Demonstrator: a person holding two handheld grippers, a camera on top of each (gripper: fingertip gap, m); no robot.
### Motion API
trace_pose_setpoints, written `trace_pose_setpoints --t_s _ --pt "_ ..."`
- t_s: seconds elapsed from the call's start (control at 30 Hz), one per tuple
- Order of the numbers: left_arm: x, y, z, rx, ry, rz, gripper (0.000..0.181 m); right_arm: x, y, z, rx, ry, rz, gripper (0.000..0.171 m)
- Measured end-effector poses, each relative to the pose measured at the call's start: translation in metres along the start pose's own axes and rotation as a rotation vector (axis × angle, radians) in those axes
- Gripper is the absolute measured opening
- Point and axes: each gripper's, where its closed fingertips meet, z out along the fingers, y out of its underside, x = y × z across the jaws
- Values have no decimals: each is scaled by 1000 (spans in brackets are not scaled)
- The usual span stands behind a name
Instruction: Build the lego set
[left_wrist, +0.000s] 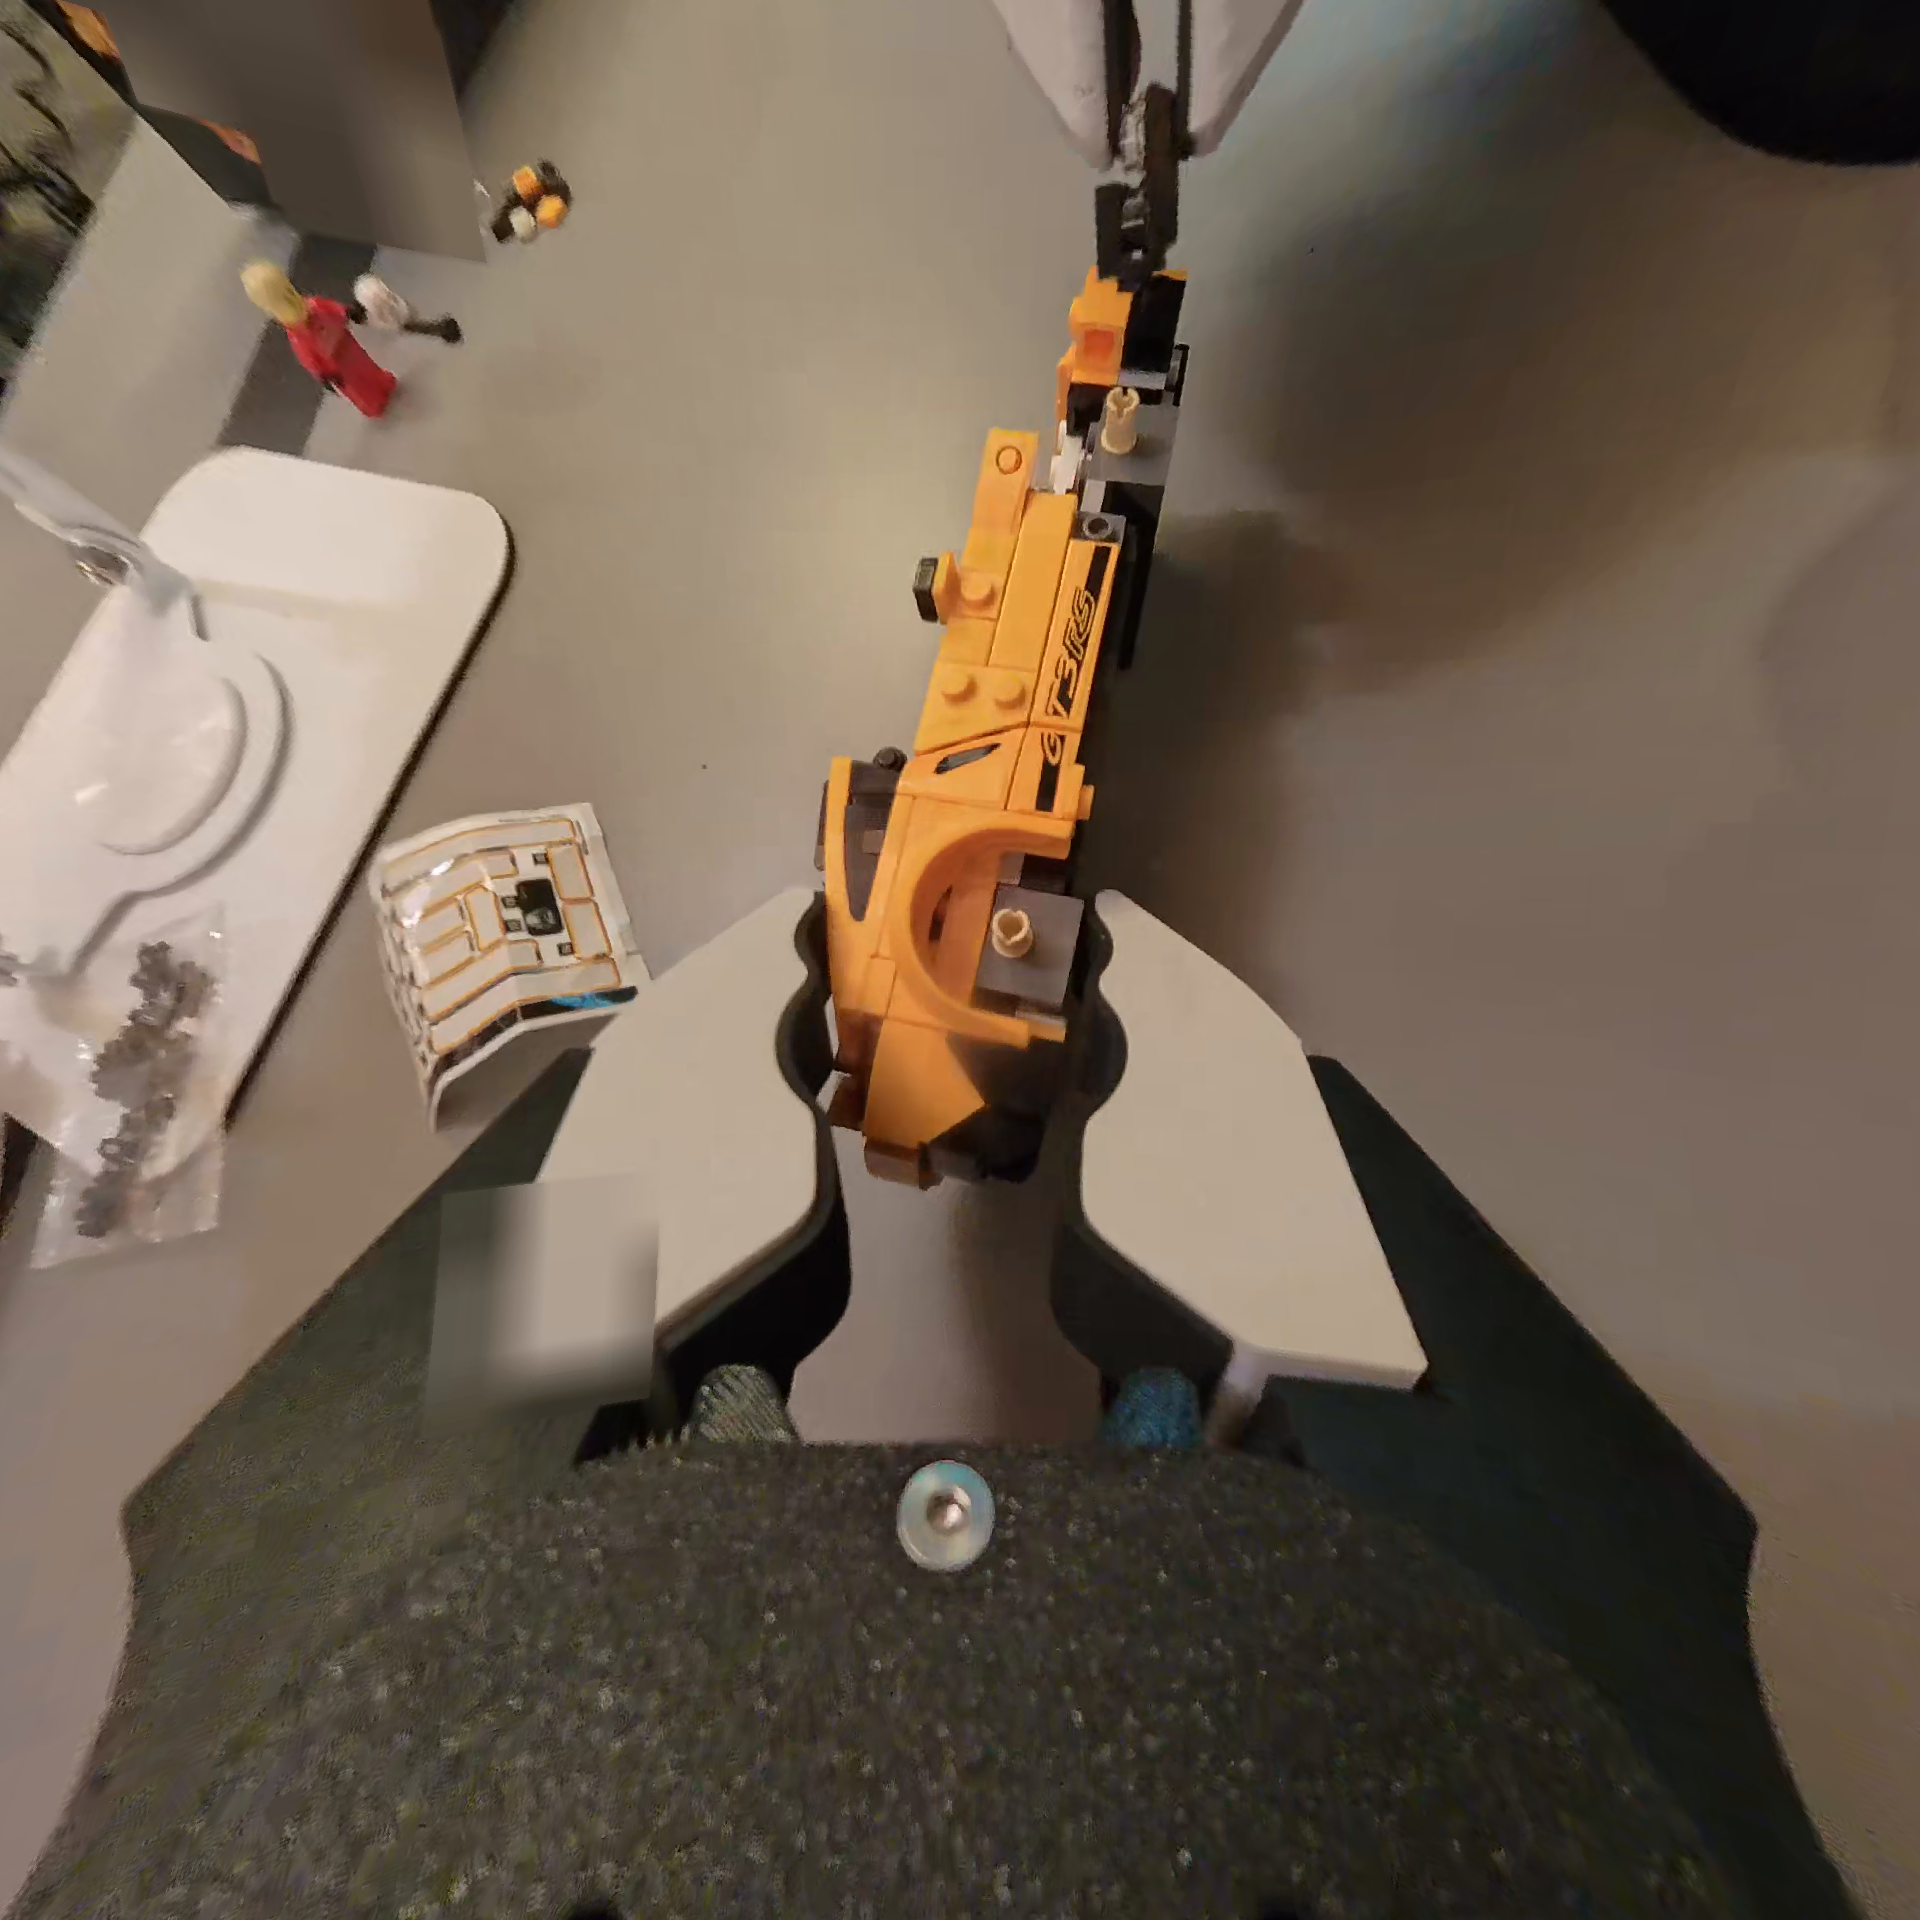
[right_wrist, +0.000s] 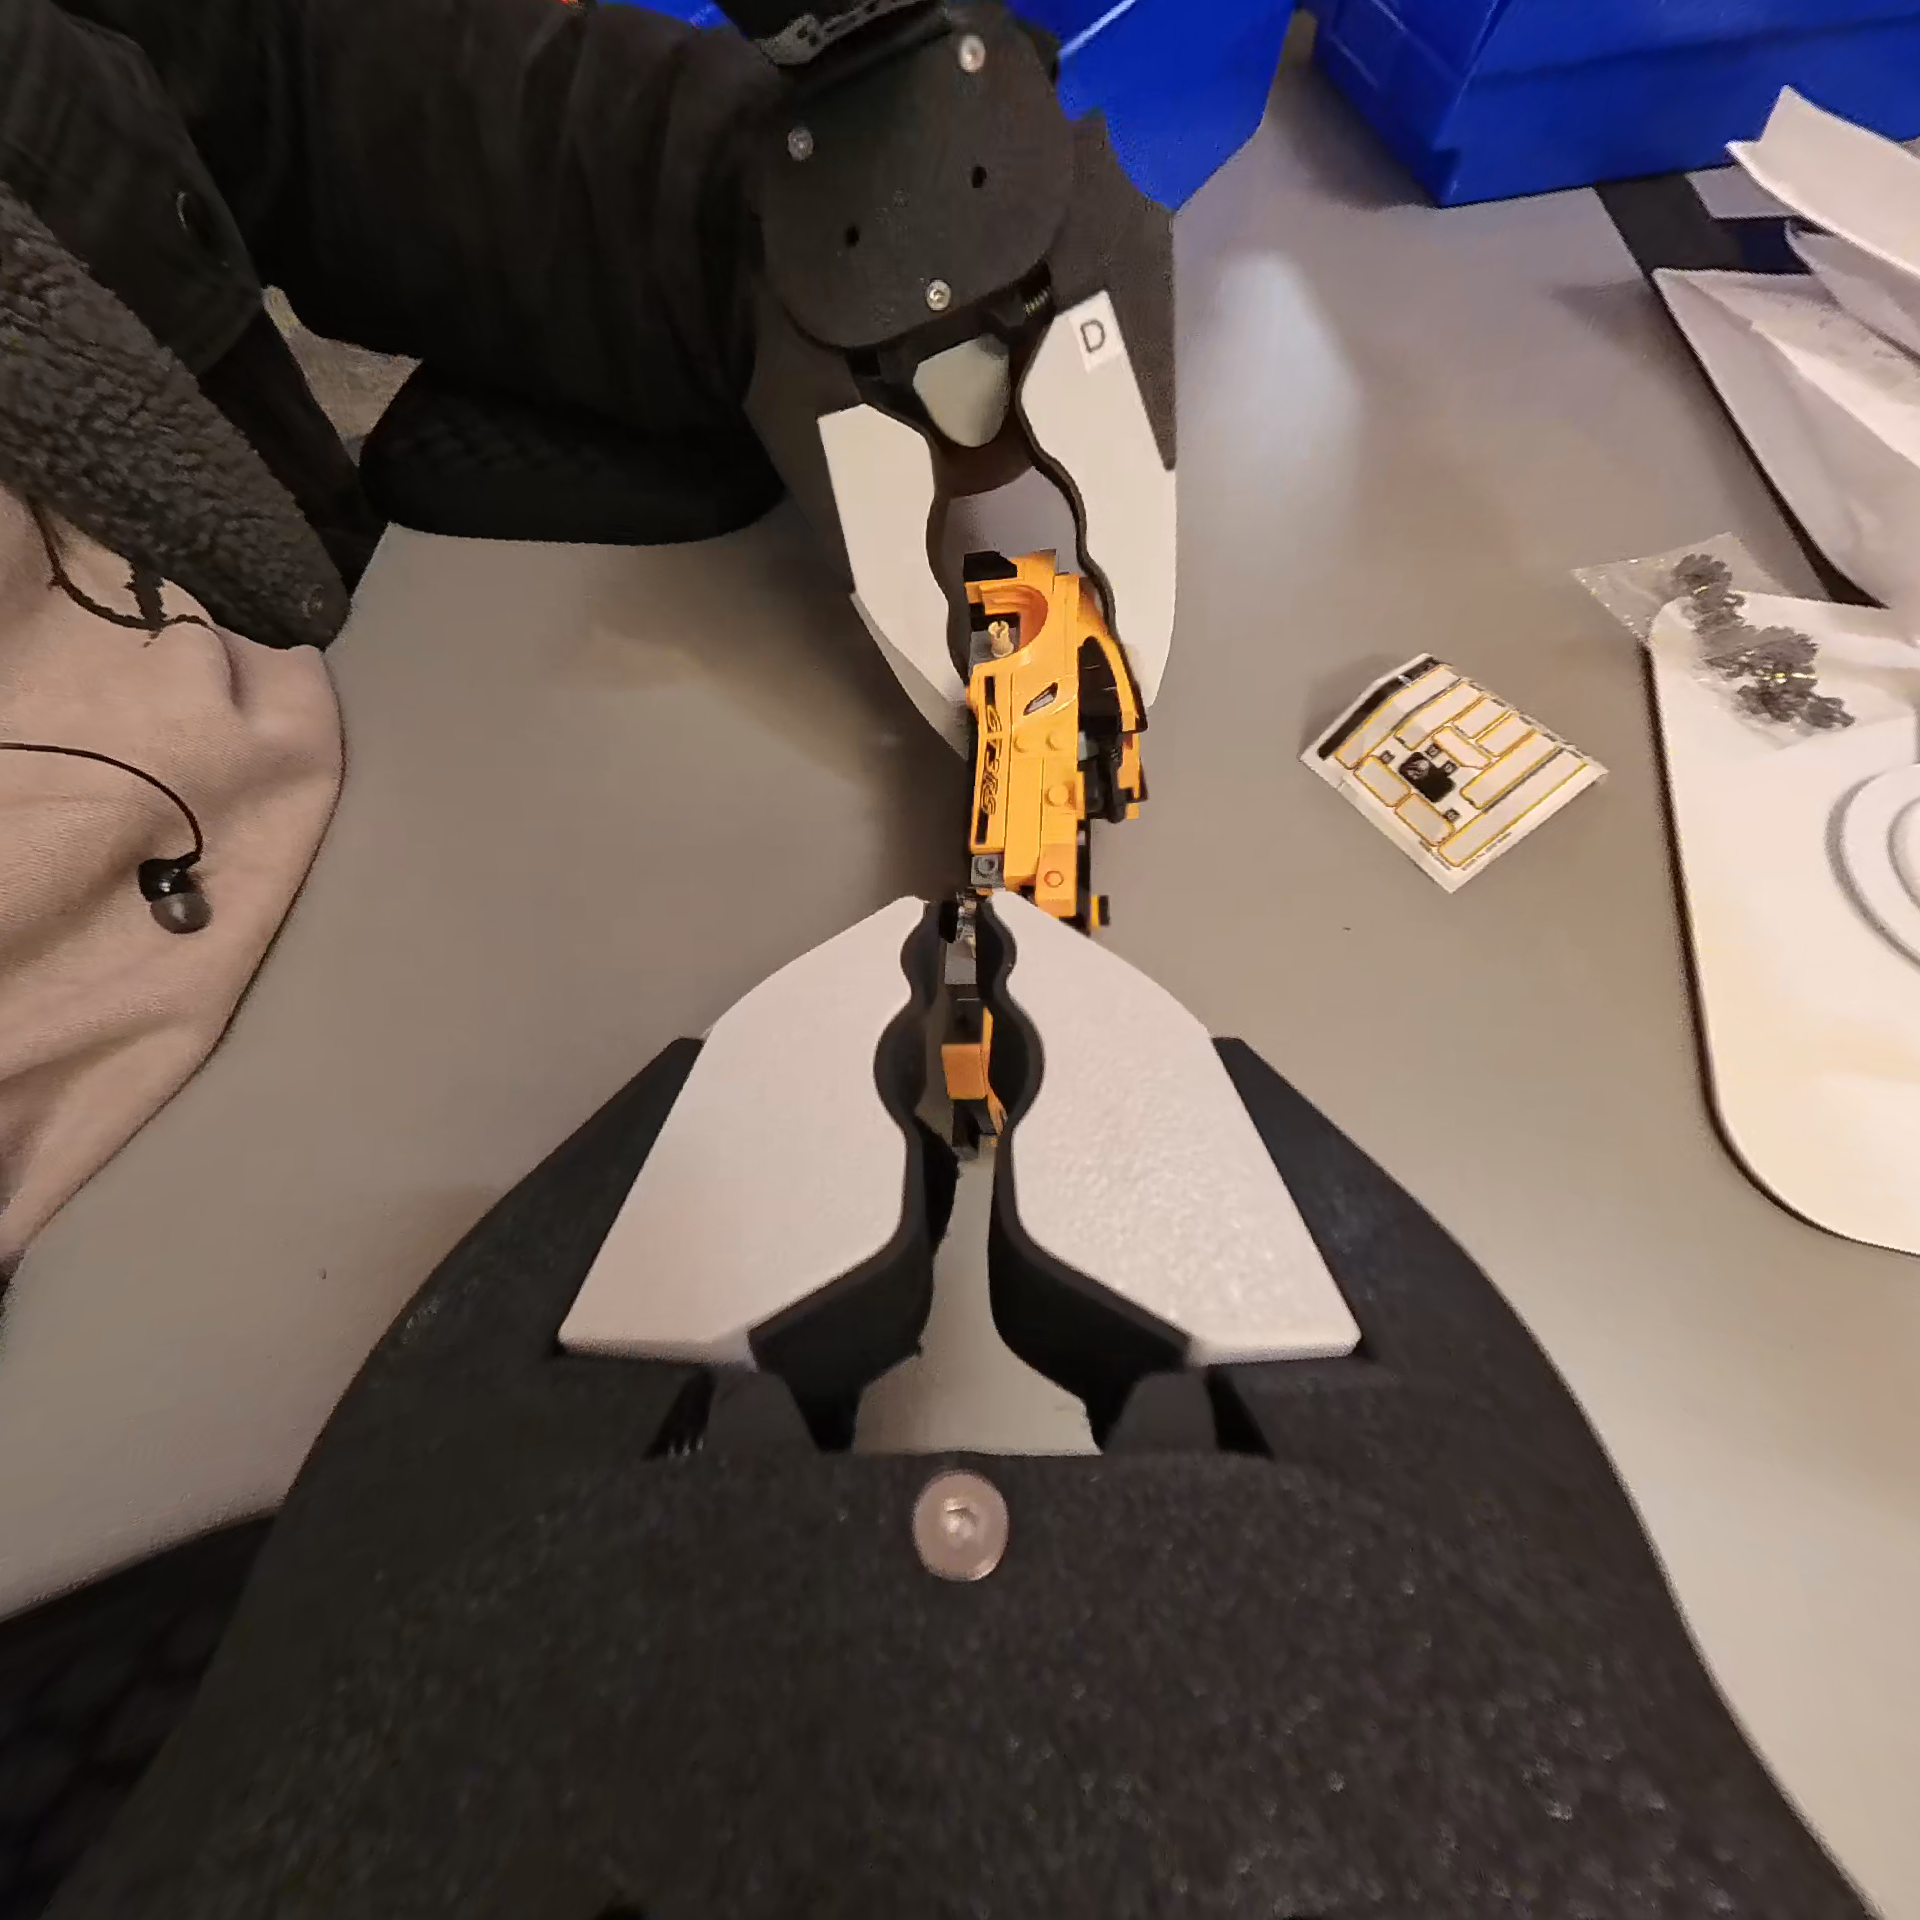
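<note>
An orange and black lego car body (left_wrist: 1039, 644) is held on its side above the grey table, between both grippers. My left gripper (left_wrist: 951, 925) is shut on the end with the wheel arch. My right gripper (right_wrist: 961, 914) is shut on the opposite, narrower end of the car (right_wrist: 1029, 790). The right gripper shows at the top of the left wrist view (left_wrist: 1143, 145). The left gripper shows at the far end in the right wrist view (right_wrist: 1049, 696). Tan axle pins stick out of the car's side. The car's far side is hidden.
A sticker sheet (left_wrist: 509, 935) lies left of the car, next to a white tray (left_wrist: 239, 707) and a bag of dark parts (left_wrist: 135, 1060). A red minifigure (left_wrist: 332, 343) and small loose pieces (left_wrist: 530, 197) stand farther back. Blue bins (right_wrist: 1558, 94) sit behind; a person sits close by. Both grippers' tips are roughly 30 cm from the red minifigure (left_wrist: 332, 343).
</note>
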Motion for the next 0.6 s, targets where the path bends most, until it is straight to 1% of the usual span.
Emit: trace_pose_setpoints --t_s 0.17,0.23,0.37,0.47,0.6 --pt "6 -4 -2 29 -91 128 44 -7 -4 -1 -26 -12 -12 6" --pt "12 -6 -3 45 -83 146 44 -11 -5 -1 -41 -27 -7 6" --pt "32 -8 -8 85 62 112 44 -19 -9 1 -48 -65 24 6" --pt "55 -7 -14 99 249 84 44 -26 -15 3 -35 -112 64 6" --pt "75 -7 -19 66 478 110 44 -40 -15 8 -18 -214 158 6"
